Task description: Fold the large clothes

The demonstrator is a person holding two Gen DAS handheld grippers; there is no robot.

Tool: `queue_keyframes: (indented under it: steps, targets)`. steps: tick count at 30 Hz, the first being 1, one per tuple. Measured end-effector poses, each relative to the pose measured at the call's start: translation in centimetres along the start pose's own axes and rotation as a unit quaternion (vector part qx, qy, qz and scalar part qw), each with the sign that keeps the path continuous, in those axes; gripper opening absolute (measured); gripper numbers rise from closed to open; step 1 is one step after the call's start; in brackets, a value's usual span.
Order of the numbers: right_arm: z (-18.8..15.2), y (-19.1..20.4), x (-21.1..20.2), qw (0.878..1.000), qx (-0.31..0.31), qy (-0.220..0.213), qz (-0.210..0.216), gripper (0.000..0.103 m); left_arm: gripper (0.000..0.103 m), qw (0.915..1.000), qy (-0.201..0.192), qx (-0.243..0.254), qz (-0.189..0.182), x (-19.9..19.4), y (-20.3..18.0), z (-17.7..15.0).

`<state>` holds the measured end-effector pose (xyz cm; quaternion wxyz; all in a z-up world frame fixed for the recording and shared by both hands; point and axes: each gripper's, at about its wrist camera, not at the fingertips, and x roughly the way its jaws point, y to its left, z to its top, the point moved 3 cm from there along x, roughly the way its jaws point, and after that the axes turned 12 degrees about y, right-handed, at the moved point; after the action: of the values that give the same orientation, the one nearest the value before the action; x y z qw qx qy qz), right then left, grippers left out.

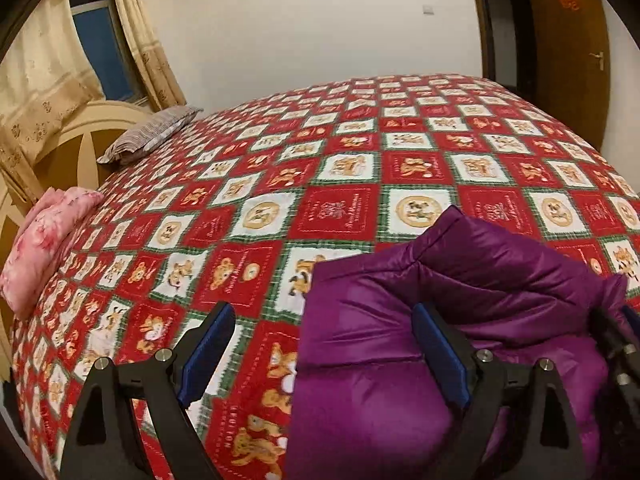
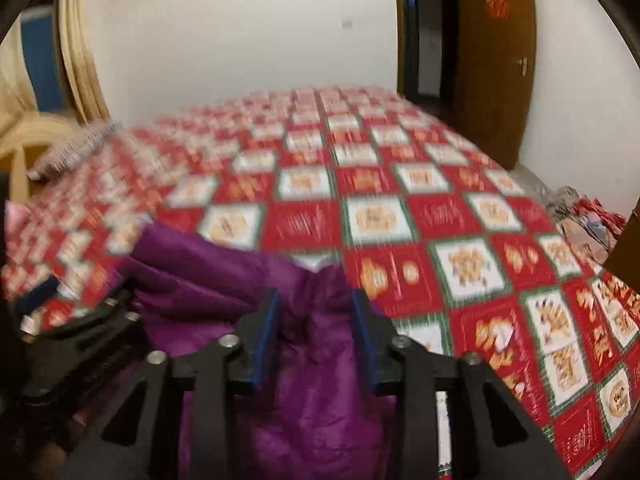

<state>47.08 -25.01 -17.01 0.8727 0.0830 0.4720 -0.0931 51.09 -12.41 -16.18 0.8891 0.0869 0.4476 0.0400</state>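
Both tools are built alike. The left gripper (image 1: 324, 354) has matte black angular arms with triangular cut-outs, round silver pivot pins at the joints, and flat, ribbed, dark blue pads (image 1: 206, 354) lining the inner faces of its fingers. The right gripper (image 2: 316, 338) shows the same black linkages, silver pins and blue pads (image 2: 266, 340).
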Motion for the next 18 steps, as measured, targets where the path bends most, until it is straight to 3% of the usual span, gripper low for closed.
queue_keyframes:
  steps: [4, 18]
  targets:
    - [-0.7, -0.9, 0.8, 1.0, 0.012, -0.004, 0.011, 0.038, 0.095, 0.9999, -0.006, 0.005, 0.011, 0.5, -0.8, -0.4]
    - [-1.5, -1.9, 2.1, 1.0, 0.02, 0.001, 0.018, 0.04, 0.098, 0.9999, 0.006, -0.005, -0.009, 2.1, -1.2, -1.0]
